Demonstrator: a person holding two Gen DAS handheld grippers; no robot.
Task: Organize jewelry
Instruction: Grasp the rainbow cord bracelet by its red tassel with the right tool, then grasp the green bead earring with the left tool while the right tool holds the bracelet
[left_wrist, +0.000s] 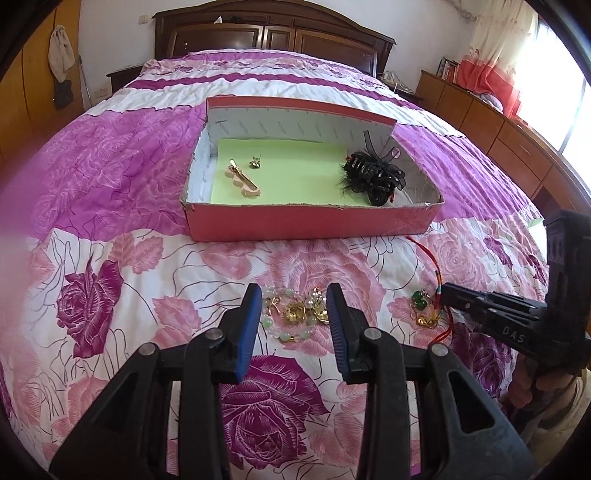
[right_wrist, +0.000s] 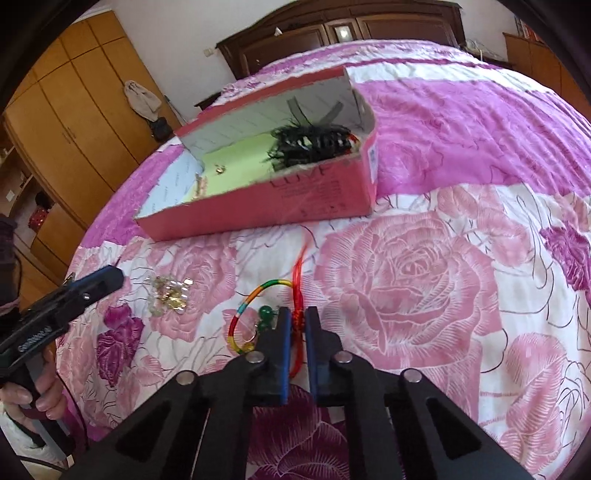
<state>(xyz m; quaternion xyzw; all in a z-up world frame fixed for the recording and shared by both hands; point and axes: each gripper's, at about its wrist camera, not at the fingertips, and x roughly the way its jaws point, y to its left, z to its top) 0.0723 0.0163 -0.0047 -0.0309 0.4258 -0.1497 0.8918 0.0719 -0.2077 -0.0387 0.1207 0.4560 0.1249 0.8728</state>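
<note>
The right tongs (right_wrist: 296, 325), pitched steeply down at the bed (right_wrist: 424, 280), are pinched narrow on the red cord bracelet (right_wrist: 300, 266) lying just before the pink box (right_wrist: 280, 199). The left tongs (left_wrist: 293, 314), tilted likewise, stand partly open, straddling but not touching the beaded gold bracelet (left_wrist: 295, 314) before the same box.

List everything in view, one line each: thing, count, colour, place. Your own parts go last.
box: one, pink, on the bed.
paper liner: one, pale green, box floor.
hair clip: one, gold on pink, box left.
earring: one, gold, beside the hair clip.
hair claw: one, black, box right.
beaded bracelet: one, gold and pale green, on the bedspread, between the left jaws.
cord bracelet: one, red and multicoloured, green beads, on the bedspread.
left gripper: jaws apart around the beaded bracelet.
right gripper: jaws shut on the cord bracelet's red cord.
</note>
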